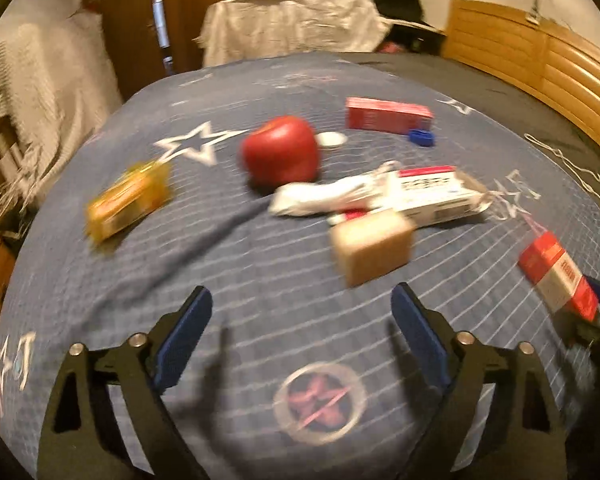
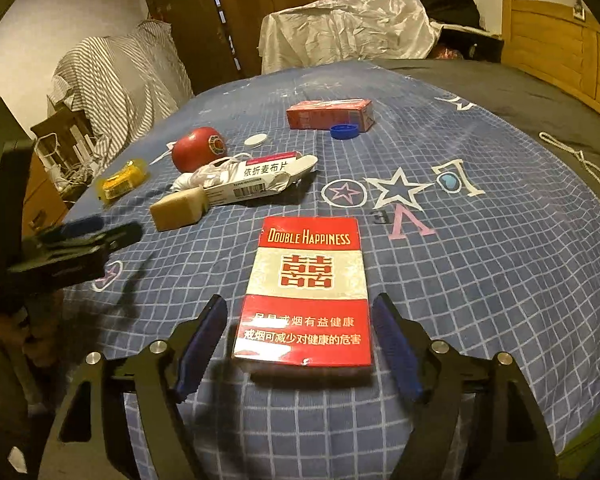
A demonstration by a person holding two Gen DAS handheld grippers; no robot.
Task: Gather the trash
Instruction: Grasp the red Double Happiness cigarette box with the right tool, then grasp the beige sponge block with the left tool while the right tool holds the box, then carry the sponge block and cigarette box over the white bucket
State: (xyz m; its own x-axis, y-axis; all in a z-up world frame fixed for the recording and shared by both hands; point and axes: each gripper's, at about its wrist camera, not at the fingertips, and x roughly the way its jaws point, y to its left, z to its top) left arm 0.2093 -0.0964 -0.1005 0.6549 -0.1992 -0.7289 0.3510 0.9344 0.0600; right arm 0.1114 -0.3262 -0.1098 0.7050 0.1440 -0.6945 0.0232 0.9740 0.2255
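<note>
Trash lies on a blue checked bedspread. A red and white "Double Happiness" cigarette pack lies flat between the open jaws of my right gripper, which do not touch it. The pack also shows in the left wrist view. My left gripper is open and empty above the bedspread, just short of a beige sponge block. Beyond the sponge lie a white medicine box with crumpled plastic, a red apple and a yellow packet.
A long red box, a blue bottle cap and a white cap lie farther back. A white cord lies at the right. A wooden headboard stands right; covered furniture stands behind the bed.
</note>
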